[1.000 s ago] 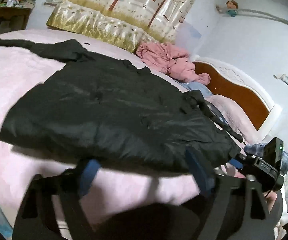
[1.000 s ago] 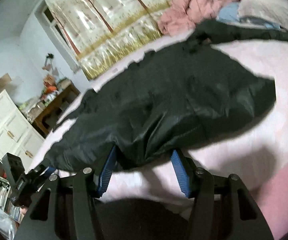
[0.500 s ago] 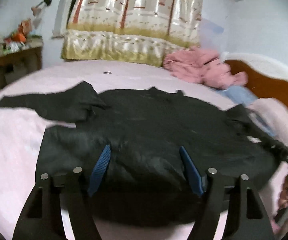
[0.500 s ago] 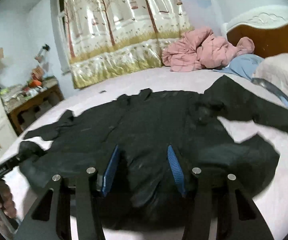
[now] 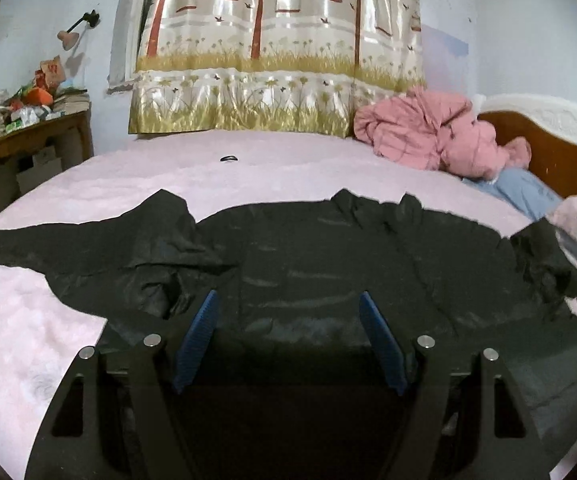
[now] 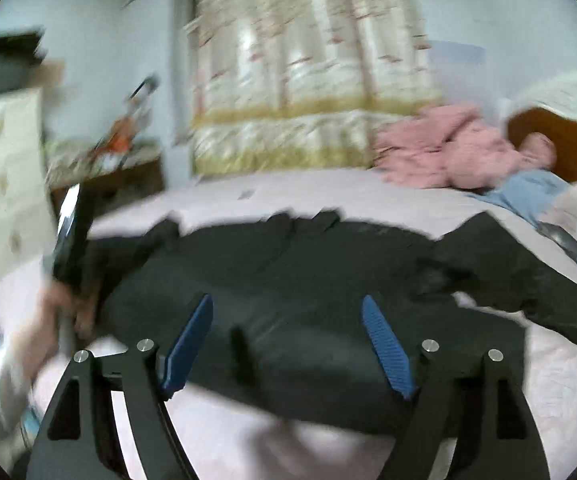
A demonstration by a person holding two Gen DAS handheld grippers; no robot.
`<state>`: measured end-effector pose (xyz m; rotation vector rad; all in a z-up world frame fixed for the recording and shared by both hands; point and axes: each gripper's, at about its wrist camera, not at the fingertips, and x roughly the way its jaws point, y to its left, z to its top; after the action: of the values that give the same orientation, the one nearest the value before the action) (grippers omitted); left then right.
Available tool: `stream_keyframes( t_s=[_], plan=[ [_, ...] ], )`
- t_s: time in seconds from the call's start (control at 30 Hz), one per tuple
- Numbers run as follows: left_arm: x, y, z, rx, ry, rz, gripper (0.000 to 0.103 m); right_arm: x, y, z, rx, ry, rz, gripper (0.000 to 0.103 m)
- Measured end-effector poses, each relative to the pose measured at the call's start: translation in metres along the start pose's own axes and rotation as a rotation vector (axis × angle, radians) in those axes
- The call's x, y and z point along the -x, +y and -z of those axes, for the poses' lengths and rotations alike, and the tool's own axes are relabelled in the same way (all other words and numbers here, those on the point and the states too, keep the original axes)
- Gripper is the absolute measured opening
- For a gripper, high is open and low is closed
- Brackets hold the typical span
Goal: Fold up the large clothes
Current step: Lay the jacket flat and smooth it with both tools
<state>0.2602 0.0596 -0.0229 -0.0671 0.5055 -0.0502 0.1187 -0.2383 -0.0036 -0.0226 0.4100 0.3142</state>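
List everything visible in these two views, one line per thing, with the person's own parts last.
black shiny jacket: one, black, spread flat on the bed, sleeves out to both sides
pink bed cover: one, pale pink, under the jacket
pink padded coat: one, pink, bunched by the headboard
wooden headboard: one, brown with white trim, right
tree-print curtain: one, cream and gold, behind the bed
wooden side table: one, brown, cluttered, left
left gripper: one, black with blue pads, open over the jacket
right gripper: one, same, jaws opening, pressing nothing
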Motion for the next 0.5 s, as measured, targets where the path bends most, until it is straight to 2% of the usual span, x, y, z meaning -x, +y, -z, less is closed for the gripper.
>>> stream_keyframes(
  t_s=[0.07, 0.13, 0.2, 0.27, 0.33, 0.37, 0.4, 0.47, 0.5],
  plan=[
    [0.010, 0.000, 0.000, -0.009, -0.009, 0.012, 0.072, -0.020, 0.015, 0.010, 0.051, 0.074, 0.041, 0.079],
    [0.037, -0.003, 0.008, -0.036, -0.053, 0.082, 0.073, -0.047, 0.015, 0.013, 0.032, 0.131, 0.136, 0.079],
    [0.069, -0.007, 0.025, -0.079, -0.135, 0.174, 0.094, -0.067, 0.011, 0.009, 0.006, 0.150, 0.184, 0.079],
    [0.088, -0.015, 0.041, -0.118, -0.162, 0.204, 0.099, -0.091, 0.004, 0.000, -0.025, 0.194, 0.212, 0.079],
    [0.091, -0.029, 0.046, -0.197, -0.139, 0.222, 0.099, -0.108, 0.001, -0.010, -0.009, 0.192, 0.225, 0.079],
    [0.088, -0.035, 0.045, -0.227, -0.128, 0.204, 0.099, -0.117, -0.002, -0.013, -0.002, 0.192, 0.222, 0.079],
    [0.081, -0.041, 0.043, -0.249, -0.106, 0.150, 0.099, -0.126, -0.006, -0.016, -0.009, 0.204, 0.225, 0.079],
    [0.054, -0.047, 0.036, -0.252, -0.021, 0.050, 0.099, -0.135, -0.015, -0.020, -0.046, 0.219, 0.240, 0.079],
    [0.037, -0.046, 0.035, -0.247, 0.024, 0.010, 0.097, -0.127, -0.017, -0.020, -0.061, 0.186, 0.248, 0.079]
  ],
)
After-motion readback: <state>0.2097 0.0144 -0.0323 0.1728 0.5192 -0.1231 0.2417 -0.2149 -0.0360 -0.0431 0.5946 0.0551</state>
